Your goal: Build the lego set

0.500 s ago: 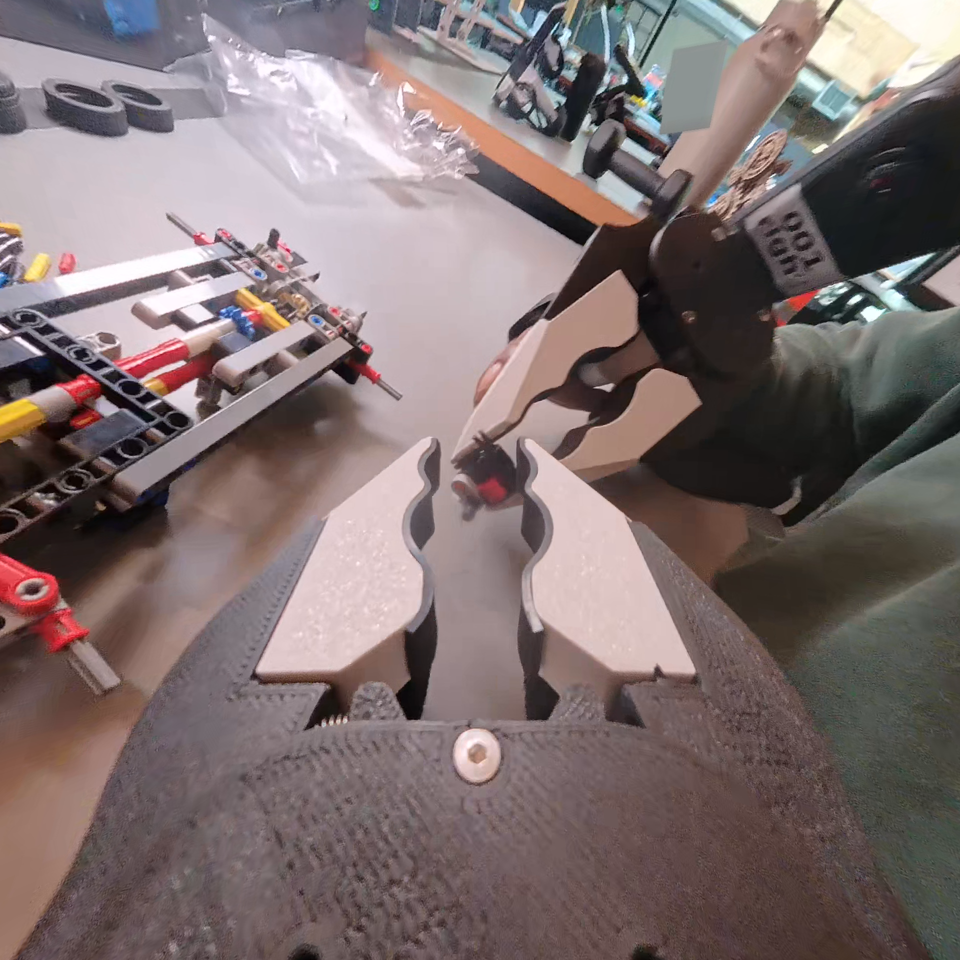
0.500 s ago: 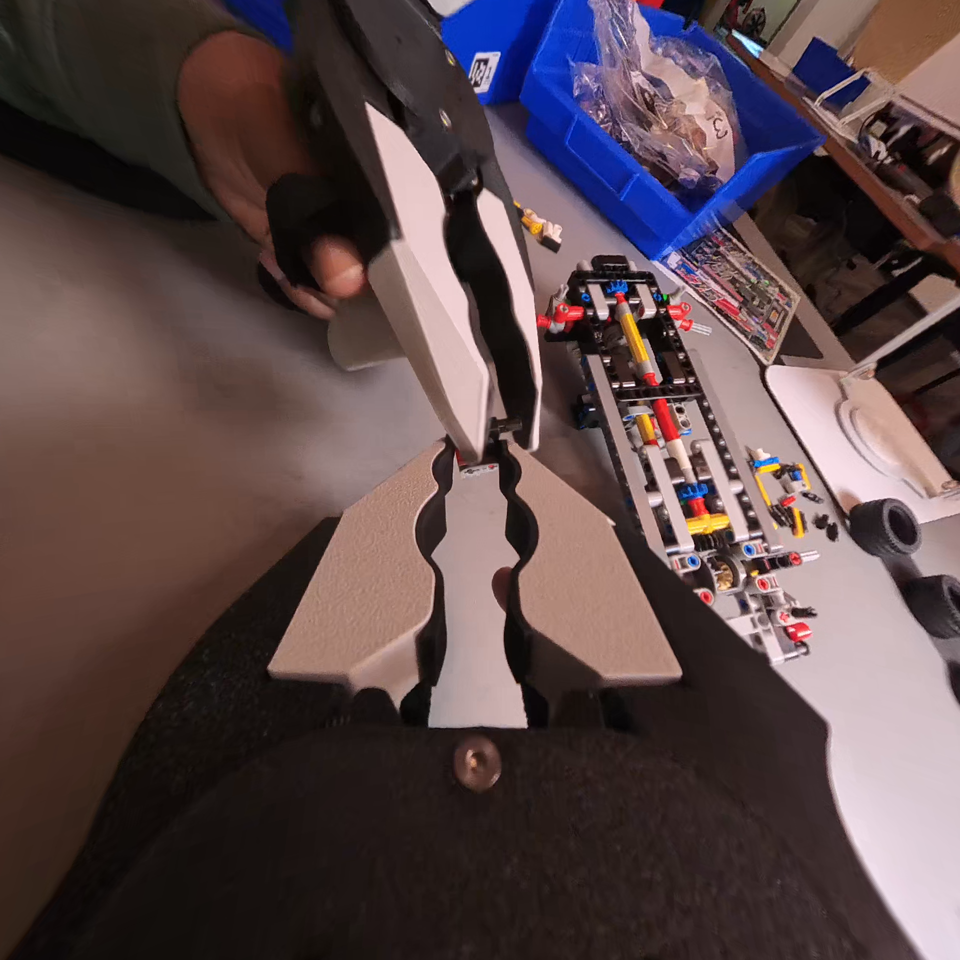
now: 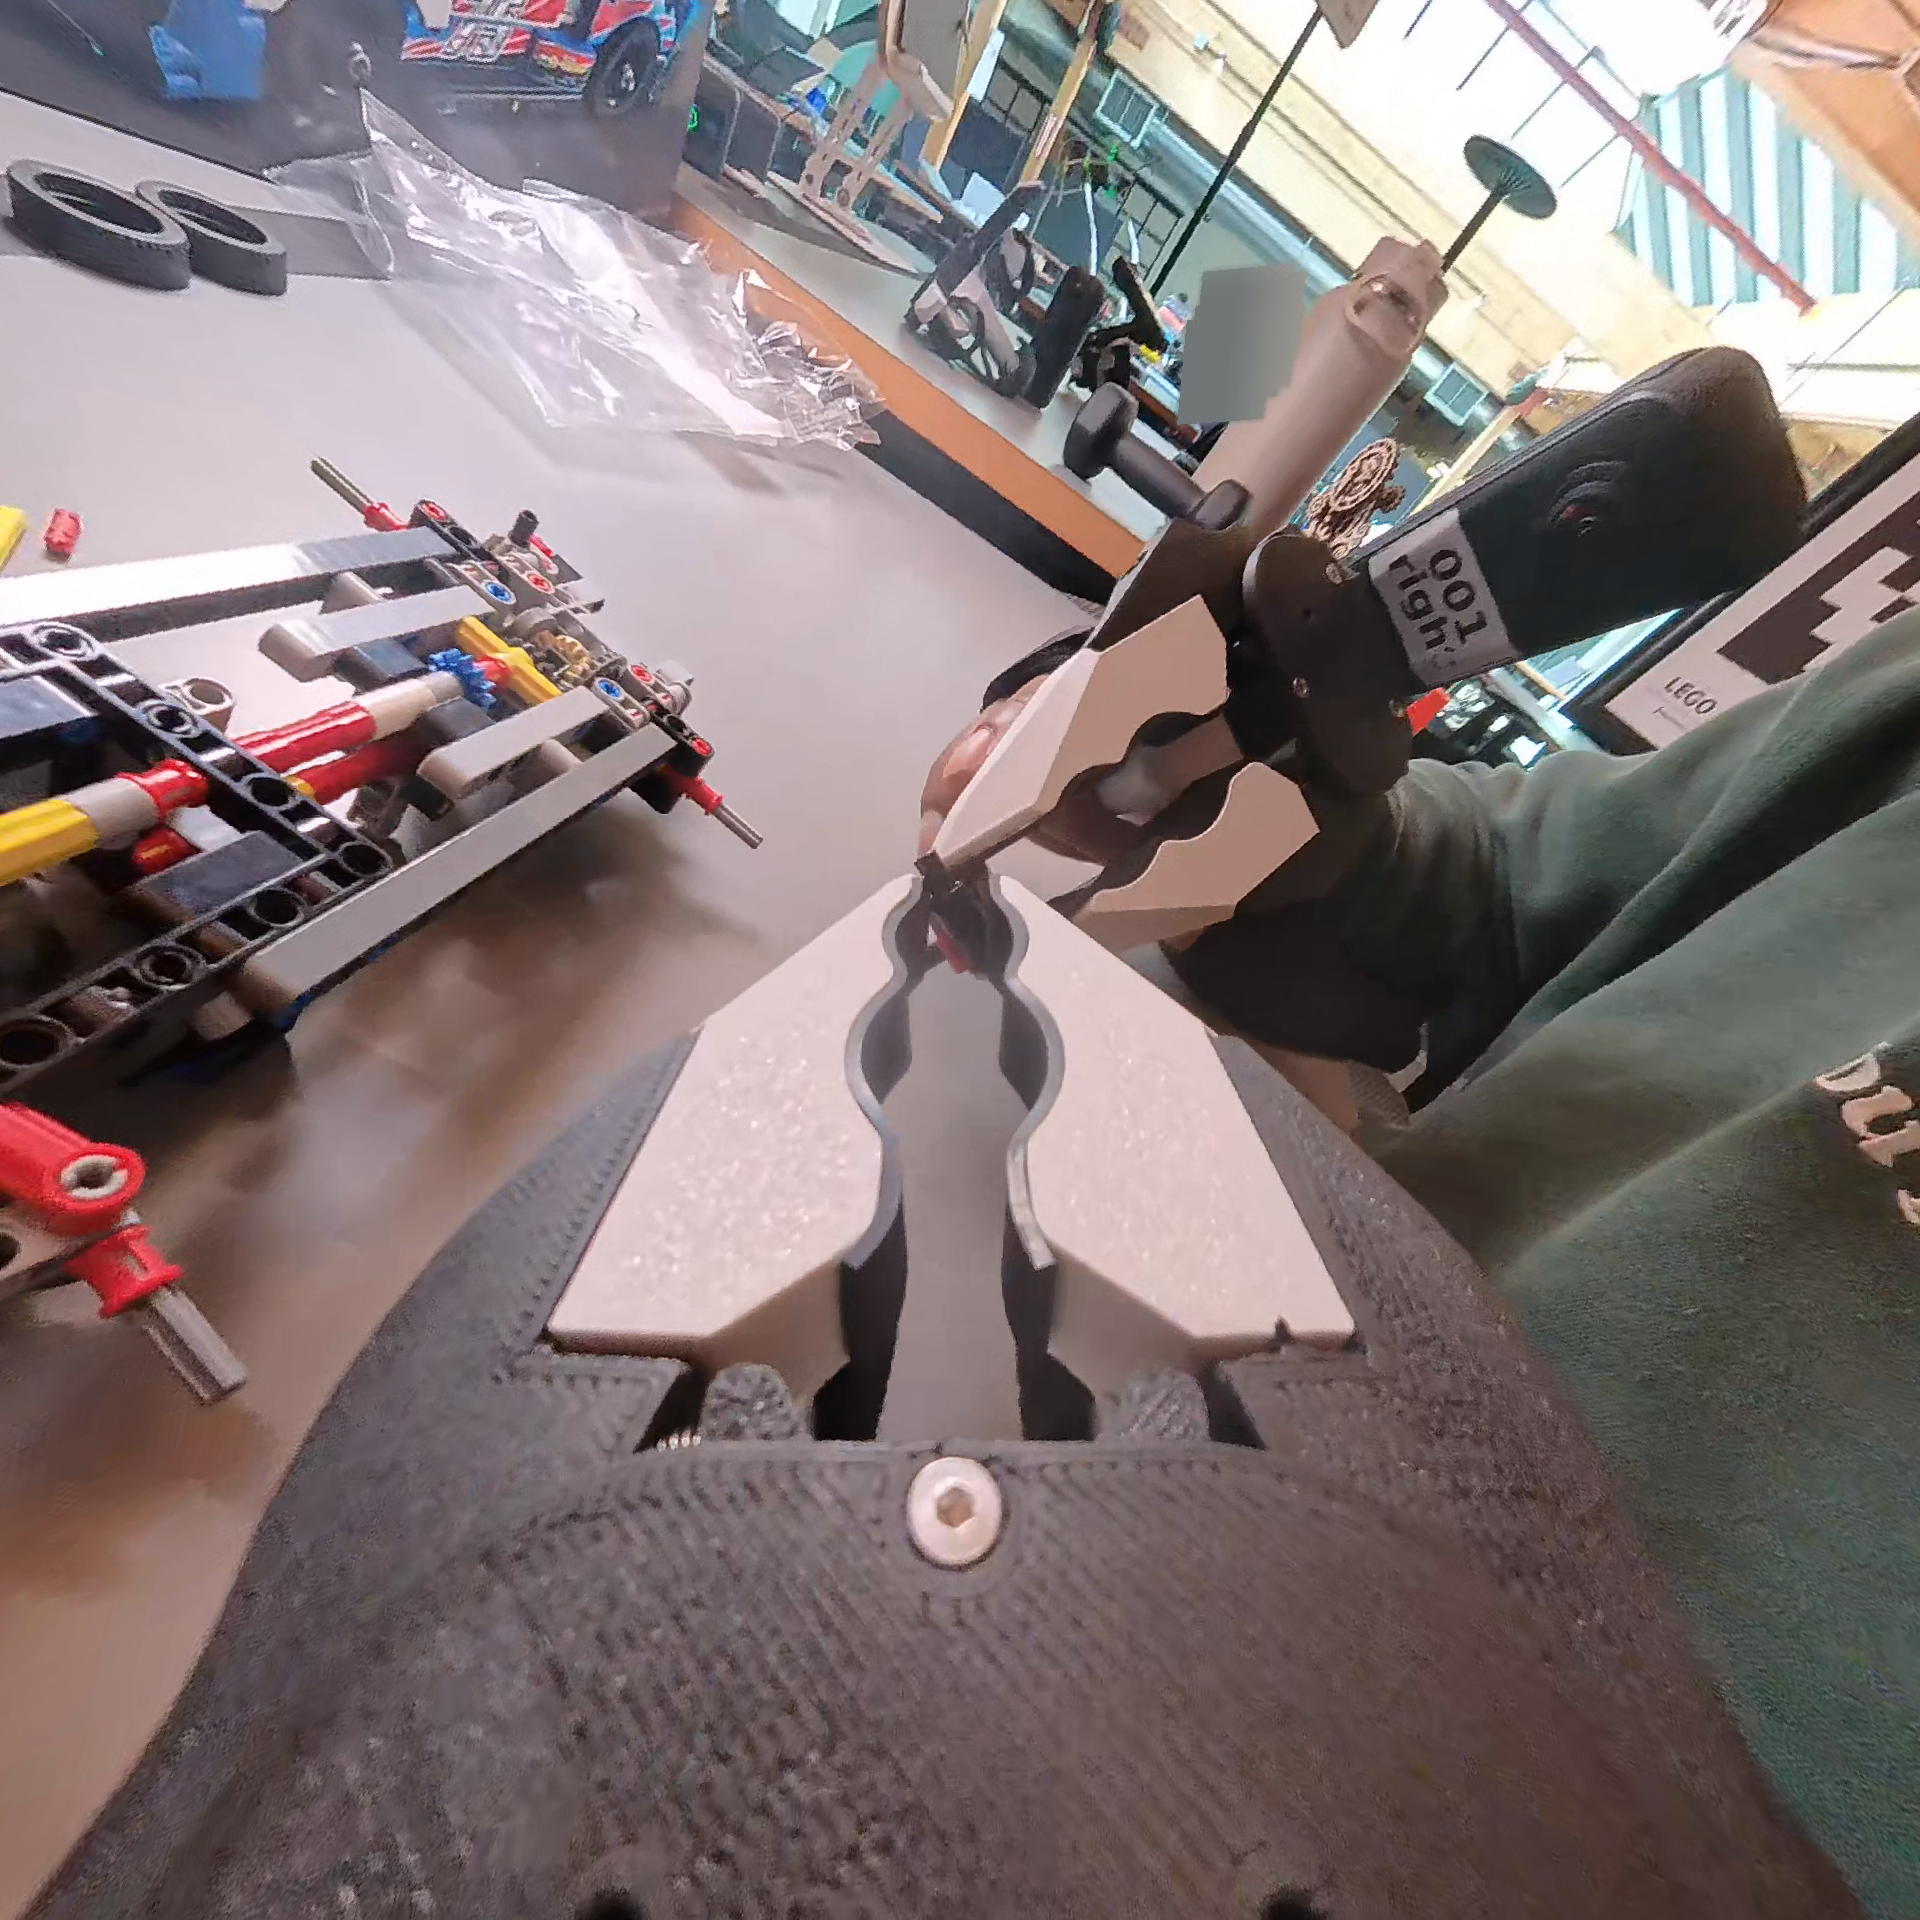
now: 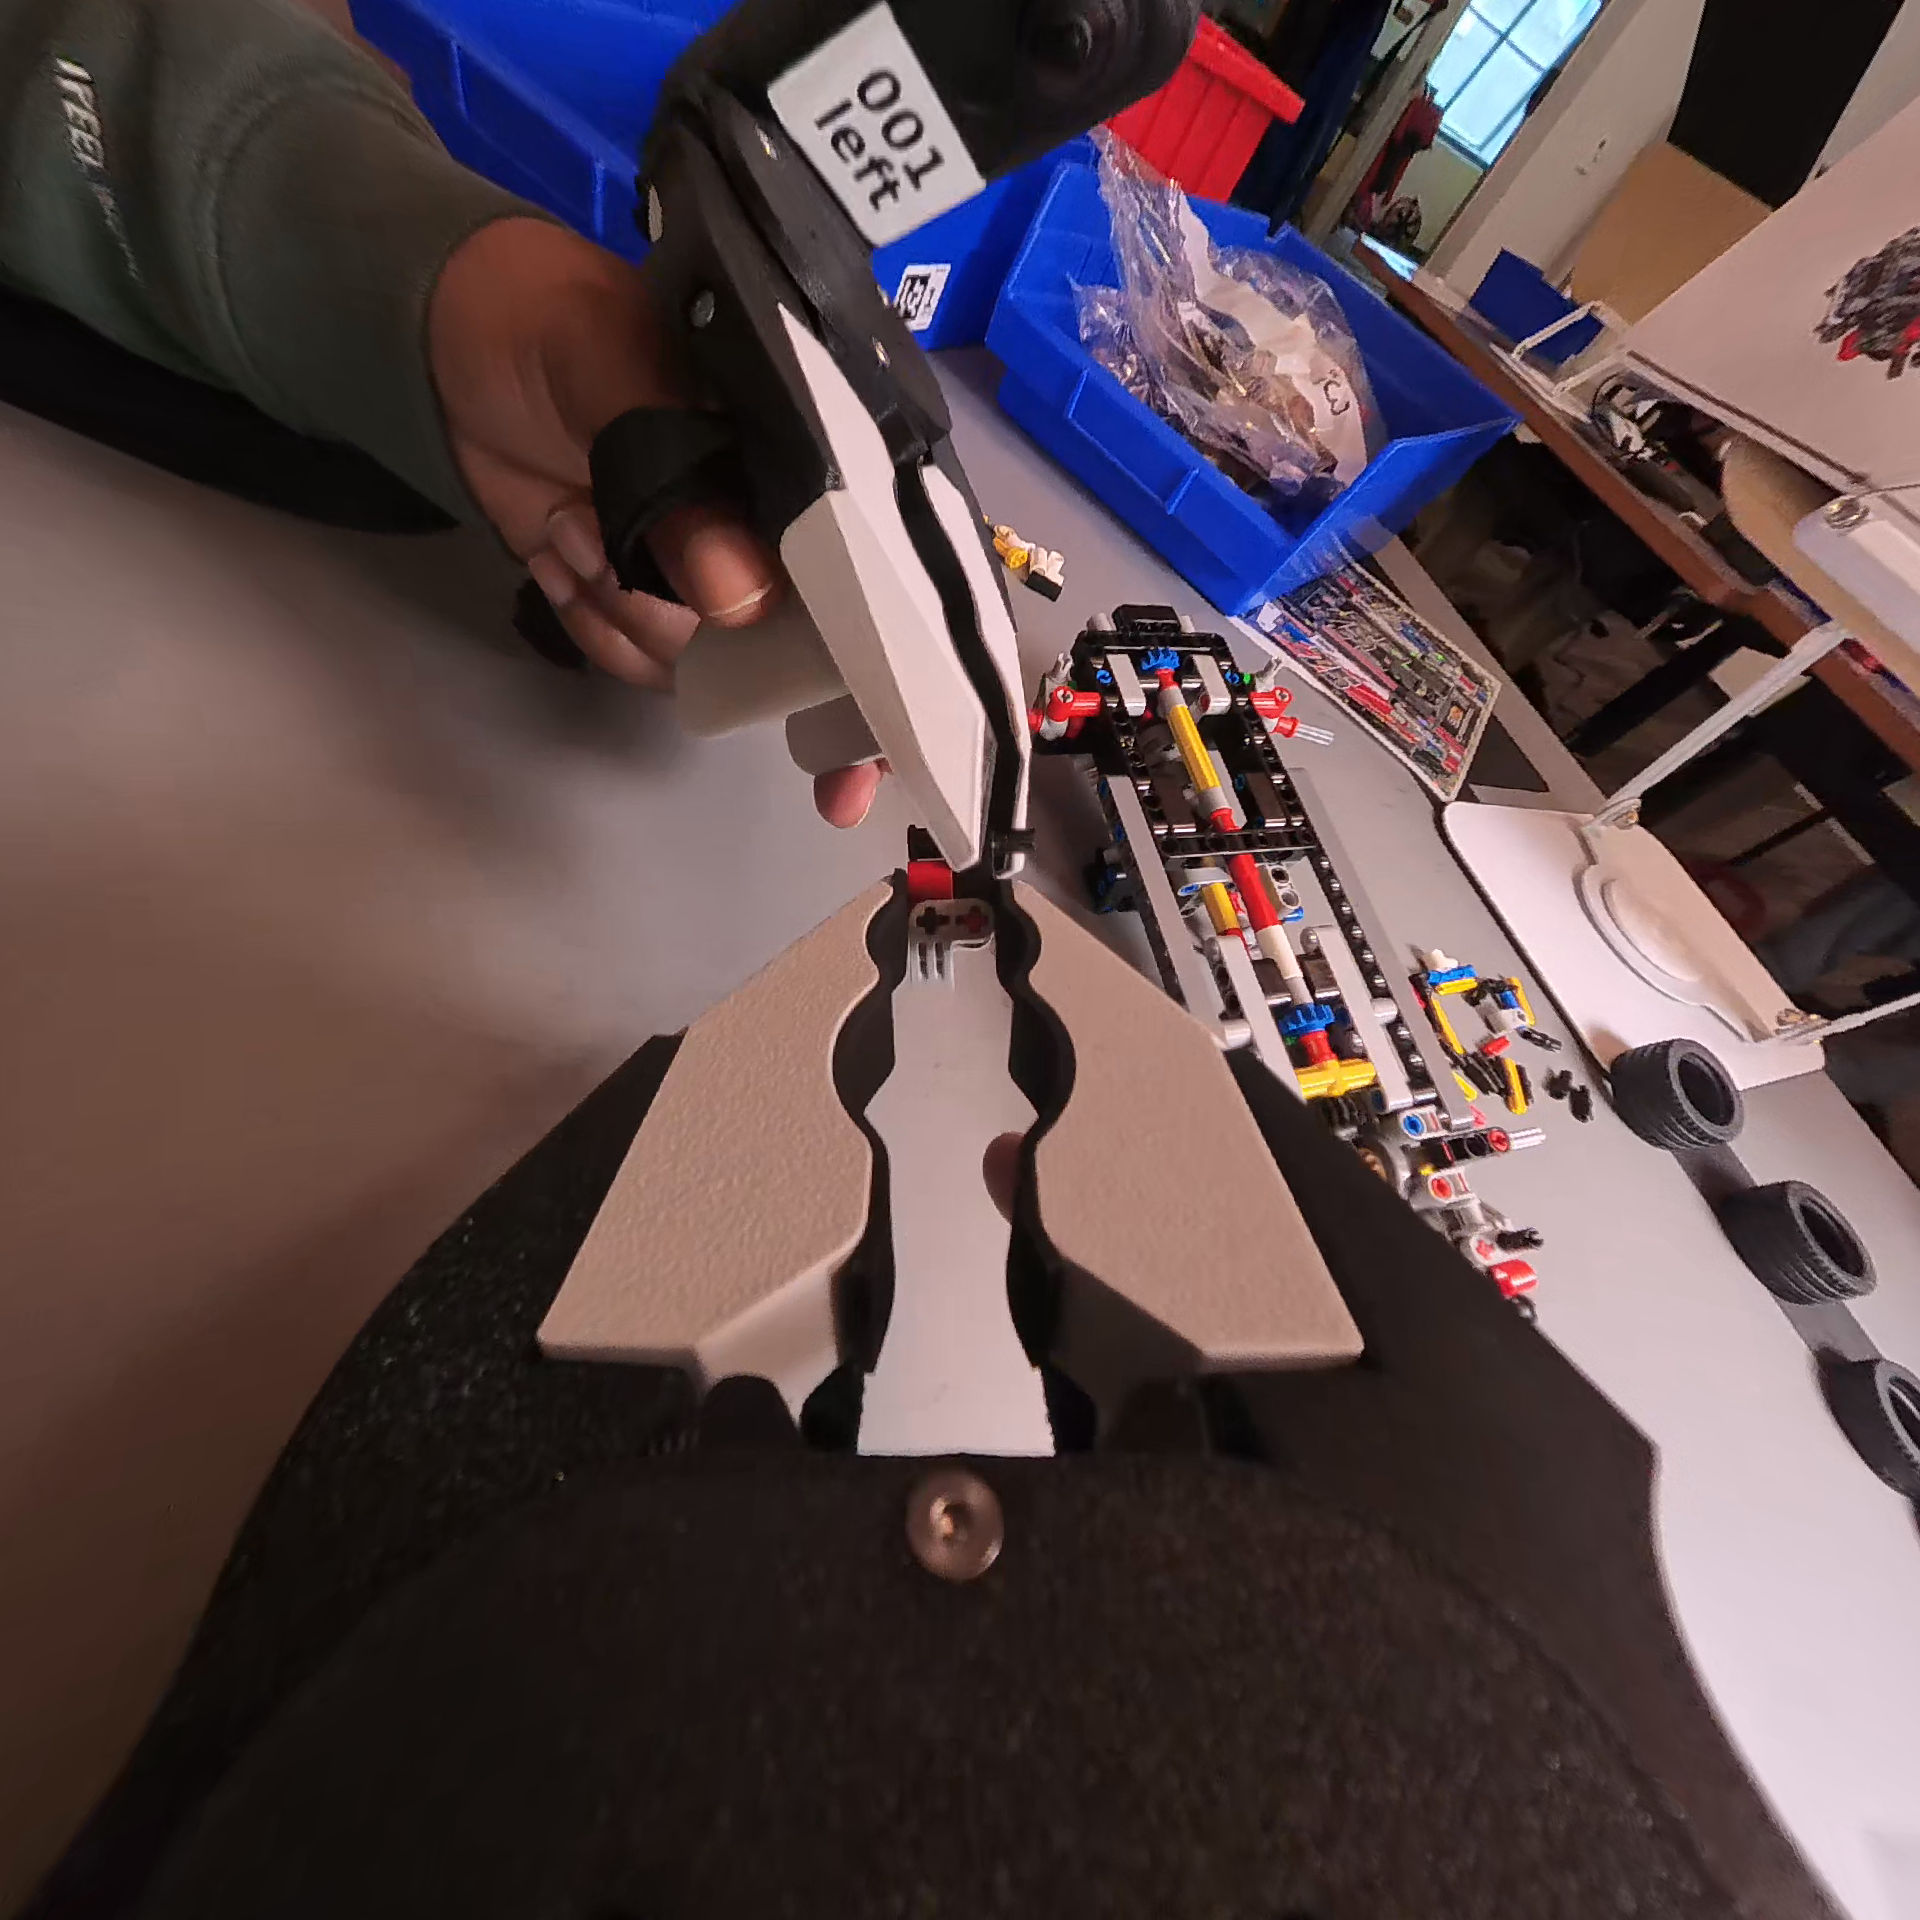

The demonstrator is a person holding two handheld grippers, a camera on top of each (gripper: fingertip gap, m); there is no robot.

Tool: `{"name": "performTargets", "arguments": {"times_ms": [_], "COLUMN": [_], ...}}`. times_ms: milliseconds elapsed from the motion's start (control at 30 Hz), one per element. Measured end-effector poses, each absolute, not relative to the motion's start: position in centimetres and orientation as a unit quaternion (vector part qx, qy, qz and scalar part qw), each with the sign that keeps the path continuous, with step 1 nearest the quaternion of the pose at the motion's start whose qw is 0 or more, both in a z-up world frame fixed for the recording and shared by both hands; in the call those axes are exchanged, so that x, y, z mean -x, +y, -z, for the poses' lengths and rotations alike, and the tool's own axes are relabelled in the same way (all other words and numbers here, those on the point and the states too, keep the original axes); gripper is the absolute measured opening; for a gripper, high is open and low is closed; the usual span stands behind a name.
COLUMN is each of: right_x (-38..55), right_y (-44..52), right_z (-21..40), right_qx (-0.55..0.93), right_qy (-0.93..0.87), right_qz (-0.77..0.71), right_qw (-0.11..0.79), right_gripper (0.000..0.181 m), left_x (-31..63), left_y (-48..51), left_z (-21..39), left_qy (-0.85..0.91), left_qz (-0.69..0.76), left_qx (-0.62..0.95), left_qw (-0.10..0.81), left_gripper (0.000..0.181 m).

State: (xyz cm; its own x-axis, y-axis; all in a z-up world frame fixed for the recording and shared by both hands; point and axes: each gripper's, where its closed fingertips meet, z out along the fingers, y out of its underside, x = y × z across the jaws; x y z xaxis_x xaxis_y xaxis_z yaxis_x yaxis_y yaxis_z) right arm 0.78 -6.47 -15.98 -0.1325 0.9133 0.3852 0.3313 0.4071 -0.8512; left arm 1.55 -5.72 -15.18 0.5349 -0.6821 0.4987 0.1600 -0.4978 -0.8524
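Meeting tip to tip above the desk [image 4: 312, 831], both tongs pinch one small Lego piece between them.

Left tongs [image 3: 961, 914] are nearly closed, tips clamped on a small black-and-red piece [image 3: 954, 935]; right tongs [image 4: 951, 904] are nearly closed too, gripping a small grey connector [image 4: 945, 935] joined to that red part. Each set shows in the other's view, held by a hand [image 4: 582, 457] in a green sleeve. Well off to the side lies the long Lego chassis [image 4: 1226, 883], with loose tyres [image 4: 1678, 1091] and a blue bin [image 4: 1195, 416] beyond.
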Motion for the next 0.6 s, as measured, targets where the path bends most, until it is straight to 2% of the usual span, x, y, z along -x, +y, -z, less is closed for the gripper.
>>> {"name": "performTargets", "arguments": {"times_ms": [500, 600], "right_x": [-1.0, -1.0], "right_y": [-6.6, -6.4], "right_z": [14.7, 14.7], "right_qx": [0.431, 0.445], "right_qy": [-0.673, -0.661], "right_qz": [-0.334, -0.354], "right_qw": [0.500, 0.490], "right_gripper": [0.013, 0.013], "left_x": [-1.2, -1.6], "left_y": [-5.9, -7.0], "left_z": [13.9, 11.8], "left_qy": [0.147, 0.169], "left_qz": [0.518, 0.559], "left_qx": [0.704, 0.654], "left_qw": [0.464, 0.481], "left_gripper": [0.007, 0.009]}}
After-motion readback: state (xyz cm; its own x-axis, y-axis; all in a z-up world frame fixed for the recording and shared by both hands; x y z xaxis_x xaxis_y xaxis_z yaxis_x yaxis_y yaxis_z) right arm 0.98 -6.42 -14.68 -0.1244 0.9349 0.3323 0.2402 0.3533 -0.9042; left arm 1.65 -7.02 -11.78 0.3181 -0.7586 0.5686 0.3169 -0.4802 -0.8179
